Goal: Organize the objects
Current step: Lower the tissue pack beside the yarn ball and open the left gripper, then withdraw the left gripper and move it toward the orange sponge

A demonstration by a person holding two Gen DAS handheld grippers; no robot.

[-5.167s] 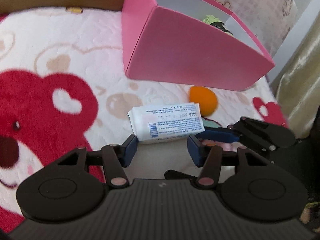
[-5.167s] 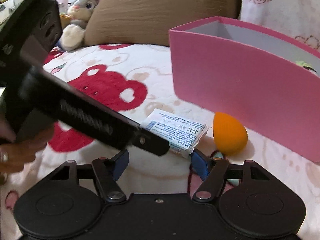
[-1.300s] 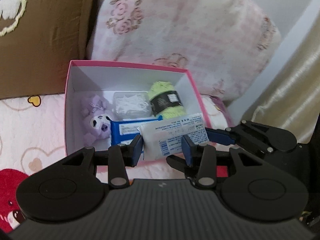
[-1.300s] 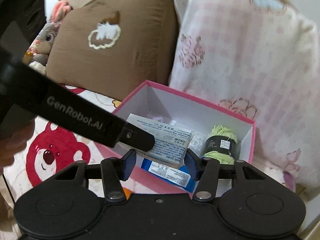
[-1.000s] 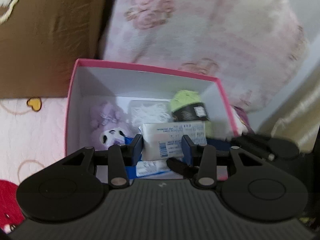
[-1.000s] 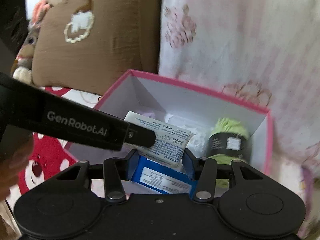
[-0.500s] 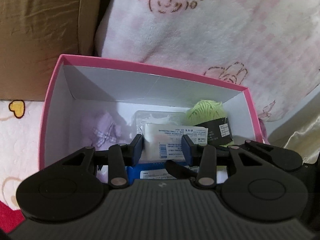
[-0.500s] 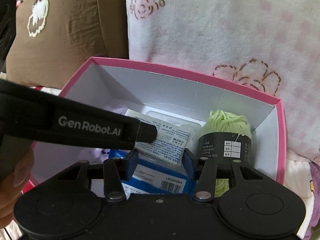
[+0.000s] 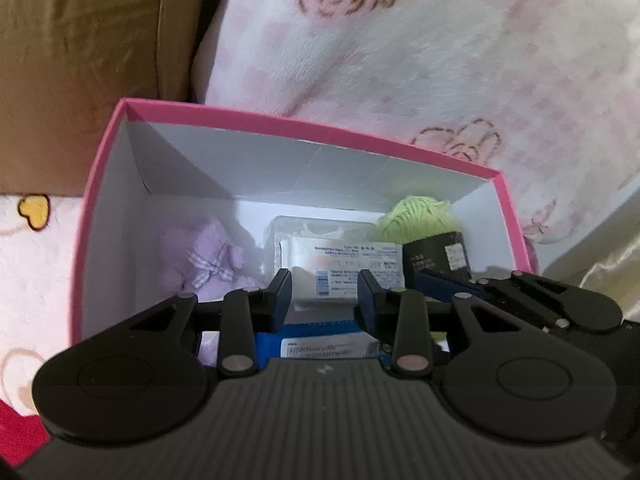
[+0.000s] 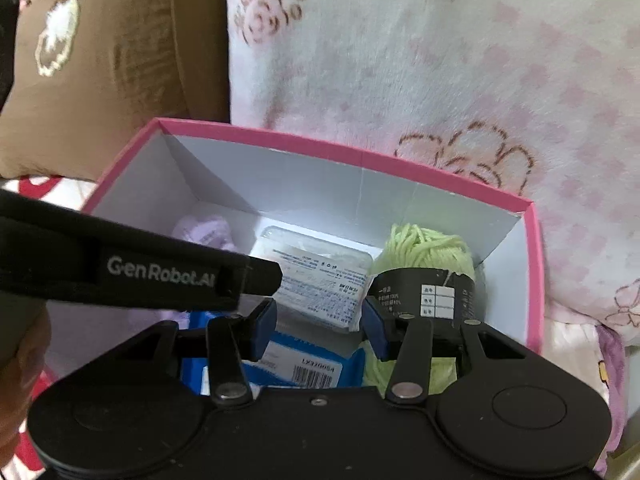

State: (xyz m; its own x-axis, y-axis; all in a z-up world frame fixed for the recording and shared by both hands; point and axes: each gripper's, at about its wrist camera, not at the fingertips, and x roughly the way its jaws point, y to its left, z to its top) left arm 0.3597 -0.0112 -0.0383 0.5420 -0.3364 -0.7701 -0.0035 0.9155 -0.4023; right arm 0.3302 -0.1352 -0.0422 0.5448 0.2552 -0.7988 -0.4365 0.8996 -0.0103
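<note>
Your left claw (image 9: 324, 294) is clamped on the white packet (image 9: 344, 268): both blue pads (image 9: 282, 296) press its two sides, set only as wide as the packet itself. You are holding it inside the pink box (image 9: 304, 126), low over the contents, roughly at the middle of the box and nearer its front edge than its back wall.

Your right claw (image 10: 318, 322) stands apart, its pads (image 10: 264, 320) a packet-width from each other. In the right wrist view the white packet (image 10: 324, 288) lies just ahead of that gap, and you cannot tell whether the pads touch it; nothing sits clamped between them. The left claw's arm crosses that view from the left edge and ends at the packet's left end.

Under the packet lies a blue carton (image 10: 296, 364), toward the box's front edge. Behind the packet sits a clear plastic case (image 9: 320, 228), close to the back wall. The green yarn ball (image 10: 428, 252) with its black band fills the box's right side, just beside the packet. A purple plush toy (image 9: 200, 256) rests at the left side.

The box sits on the bed, with a brown pillow (image 9: 80, 60) and a pink floral blanket (image 9: 420, 60) behind it.
</note>
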